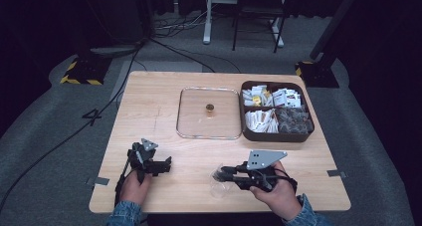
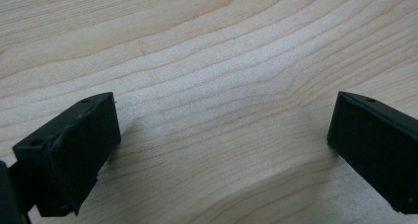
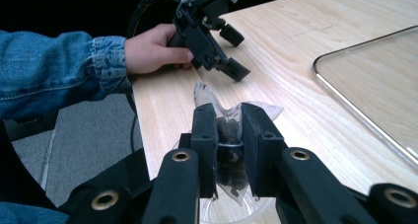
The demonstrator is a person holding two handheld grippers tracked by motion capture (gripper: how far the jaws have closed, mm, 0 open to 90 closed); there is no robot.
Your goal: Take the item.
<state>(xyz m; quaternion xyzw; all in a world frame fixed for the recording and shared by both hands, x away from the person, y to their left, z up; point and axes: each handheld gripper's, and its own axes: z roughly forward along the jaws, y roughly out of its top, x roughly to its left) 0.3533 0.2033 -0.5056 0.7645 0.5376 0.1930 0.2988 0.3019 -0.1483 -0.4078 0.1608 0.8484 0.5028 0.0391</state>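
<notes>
The right gripper (image 3: pixel 229 135) is seen with its fingers (image 3: pixel 204 135) closed on a crumpled clear plastic bag (image 3: pixel 231 116), pinched at one edge so that the rest of the film trails loose in front of them. In the high view the bag (image 1: pixel 219 178) lies at the near edge of the tabletop (image 1: pixel 149 101), just left of the right gripper (image 1: pixel 221 172), touching or only just above the wood; which cannot be told. The edge pinch is judged to suit so thin a film, which offers nothing else to clamp. The left gripper (image 1: pixel 166 162) is held near the near-left corner, well apart from the bag, its fingers (image 2: pixel 74 150) spread wide over bare wood with nothing between them; it is judged to be waiting to take the bag's other side. A clear lid (image 1: pixel 209 112) with a small brass knob (image 1: pixel 210 108) lies flat at mid-table, touching the left wall of a dark tray (image 1: pixel 273 135) whose four compartments hold small packets. The lid is off, so the compartments stand open to reach, presumably for filling the bag.
</notes>
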